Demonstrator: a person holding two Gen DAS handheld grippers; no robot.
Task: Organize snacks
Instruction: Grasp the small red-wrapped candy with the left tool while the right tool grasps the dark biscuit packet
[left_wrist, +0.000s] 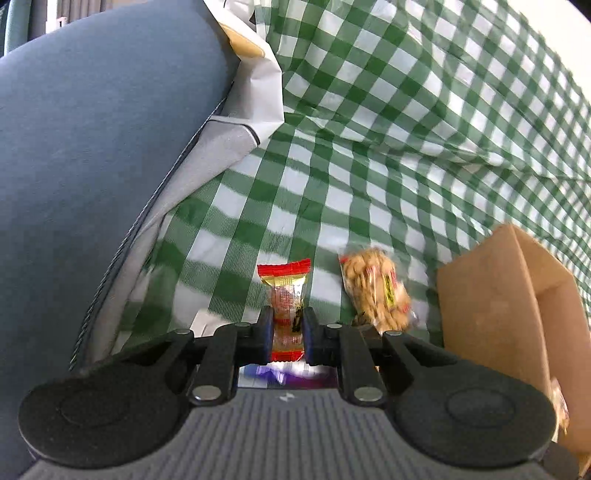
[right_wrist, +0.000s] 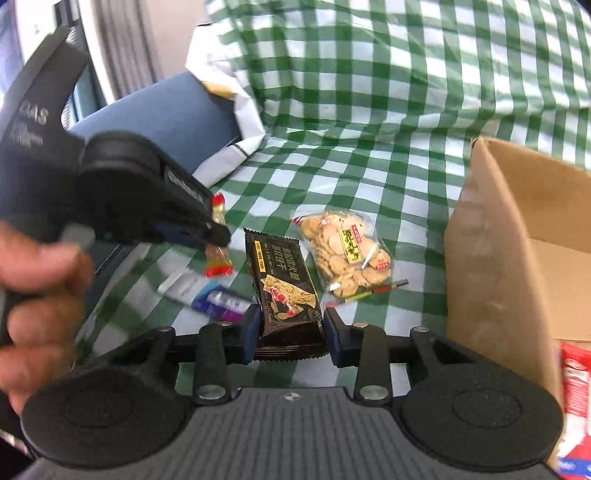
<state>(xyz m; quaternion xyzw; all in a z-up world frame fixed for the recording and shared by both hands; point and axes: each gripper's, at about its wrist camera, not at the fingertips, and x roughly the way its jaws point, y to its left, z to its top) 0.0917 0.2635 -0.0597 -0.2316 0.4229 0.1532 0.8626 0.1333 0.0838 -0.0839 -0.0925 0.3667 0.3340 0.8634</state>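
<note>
My left gripper (left_wrist: 288, 317) is shut on a small red and gold sweet packet (left_wrist: 284, 291), which it holds above the green checked cloth (left_wrist: 332, 206). In the right wrist view the same left gripper (right_wrist: 221, 236) comes in from the left with the sweet packet (right_wrist: 218, 263) hanging from it. My right gripper (right_wrist: 291, 330) sits low over the cloth (right_wrist: 369, 166), and both pads touch the sides of a black cracker packet (right_wrist: 282, 280) that lies flat. A clear bag of round biscuits (right_wrist: 347, 254) lies just right of the black packet; the biscuit bag (left_wrist: 376, 291) also shows in the left wrist view.
An open cardboard box (right_wrist: 517, 240) stands at the right with a red packet (right_wrist: 576, 387) inside; the box (left_wrist: 491, 295) also shows in the left wrist view. A purple packet (right_wrist: 221, 306) and a white one (right_wrist: 181, 288) lie left of the black packet. A blue chair (left_wrist: 92, 166) stands at the left.
</note>
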